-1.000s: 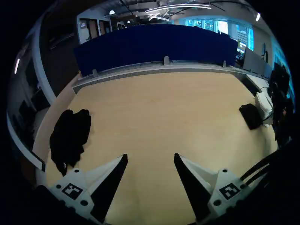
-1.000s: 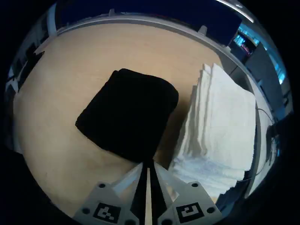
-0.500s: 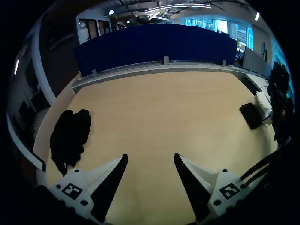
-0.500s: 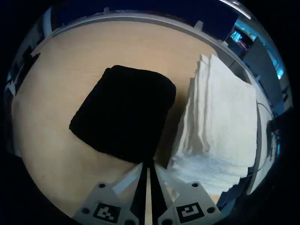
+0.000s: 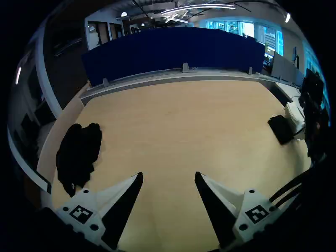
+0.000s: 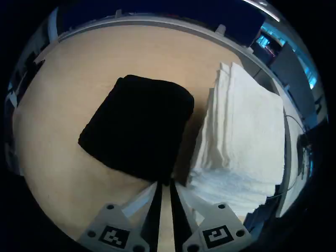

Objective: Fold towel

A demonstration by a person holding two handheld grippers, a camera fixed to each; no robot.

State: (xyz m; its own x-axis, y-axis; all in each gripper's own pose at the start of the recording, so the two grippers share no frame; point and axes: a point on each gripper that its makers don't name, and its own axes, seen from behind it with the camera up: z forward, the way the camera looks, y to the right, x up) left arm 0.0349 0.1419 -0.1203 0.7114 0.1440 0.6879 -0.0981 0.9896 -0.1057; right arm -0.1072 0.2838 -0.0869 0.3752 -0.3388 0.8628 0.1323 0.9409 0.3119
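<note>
A crumpled black towel (image 5: pixel 77 153) lies on the wooden table (image 5: pixel 180 122) at the left in the left gripper view. My left gripper (image 5: pixel 168 178) hovers open over bare wood, to the right of that towel and apart from it. In the right gripper view a folded black towel (image 6: pixel 136 128) lies flat just ahead of my right gripper (image 6: pixel 165 187). Its fingers stand almost together with only a thin slit between them and nothing in it, tips at the towel's near edge. The same folded towel (image 5: pixel 280 128) shows small at the far right of the left gripper view.
A stack of folded white towels (image 6: pixel 245 138) sits right beside the folded black one, near the table's edge. A blue partition (image 5: pixel 176 50) runs along the table's far side. Dark cables (image 5: pixel 294 187) lie at the lower right.
The right gripper's fingers have parted a little, widening the slit between them, and its view has shifted slightly. The left gripper has stayed still and open.
</note>
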